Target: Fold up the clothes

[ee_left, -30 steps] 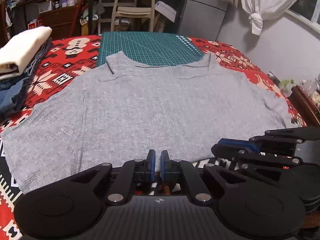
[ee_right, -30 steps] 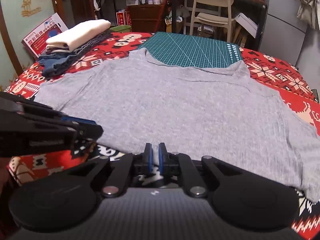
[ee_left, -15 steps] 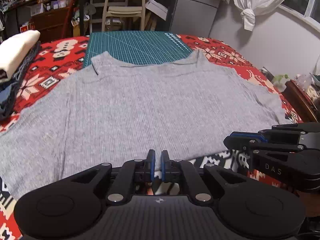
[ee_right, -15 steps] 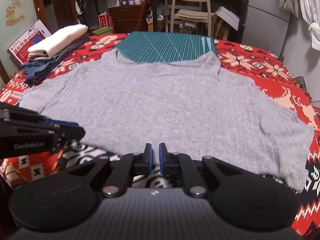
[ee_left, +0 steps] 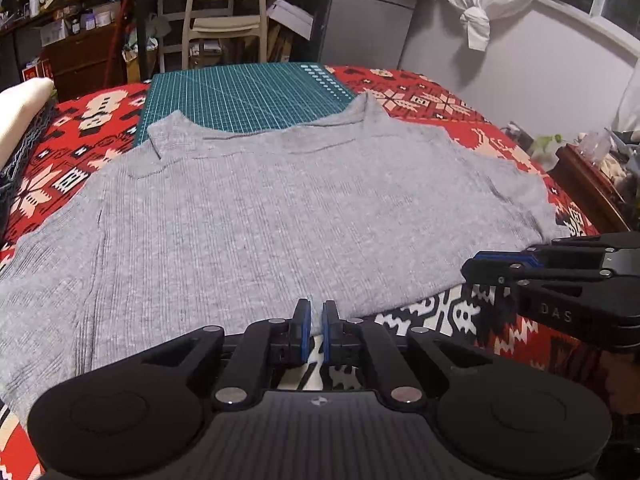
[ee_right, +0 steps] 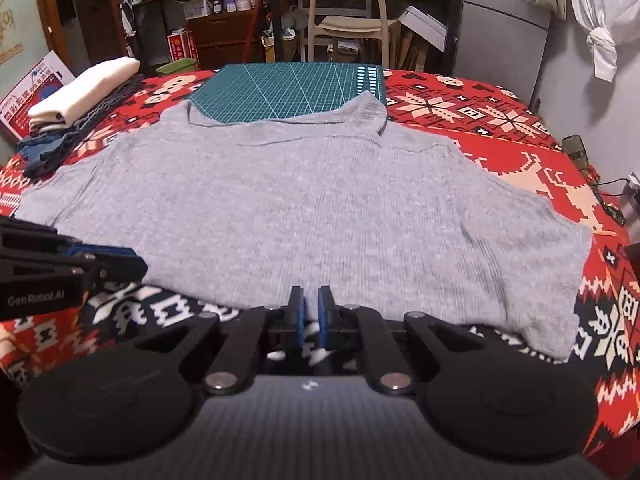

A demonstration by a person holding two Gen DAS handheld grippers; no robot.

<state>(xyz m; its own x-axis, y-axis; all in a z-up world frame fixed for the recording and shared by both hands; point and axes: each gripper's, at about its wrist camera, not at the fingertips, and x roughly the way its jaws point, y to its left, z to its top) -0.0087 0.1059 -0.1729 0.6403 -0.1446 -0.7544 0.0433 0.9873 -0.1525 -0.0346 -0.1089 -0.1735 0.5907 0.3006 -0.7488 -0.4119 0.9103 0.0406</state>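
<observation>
Your grey top (ee_left: 280, 216) lay spread flat on the surface (ee_left: 432, 100), which carried a red patterned cloth, its neckline at the far side overlapping the near edge of the green cutting mat (ee_left: 248, 96). Its near hem ran just ahead of both claws, and past the hem a strip of the dark patterned cloth stayed bare between the garment and you.

Your left claw (ee_left: 314, 314) hung over the hem near the middle, its blue pads almost together with only a narrow slit between them and no fabric caught in it. Your right claw (ee_right: 310, 310) sat the same way further along the hem, nearly closed and empty. Each showed in the other's view as a dark shape at the side, clear of the garment.

The right sleeve end (ee_right: 560, 264) stopped short of the surface's right edge, leaving patterned cloth free beside it. The left sleeve ran out of the left wrist view, so you could not see its end there. A stack of folded clothes (ee_right: 80, 96) sat at the far left corner, well apart from the top; its lower layers were hard to tell apart. Behind the surface stood a pale chair (ee_right: 346, 12) and cluttered shelves, too small to read.
</observation>
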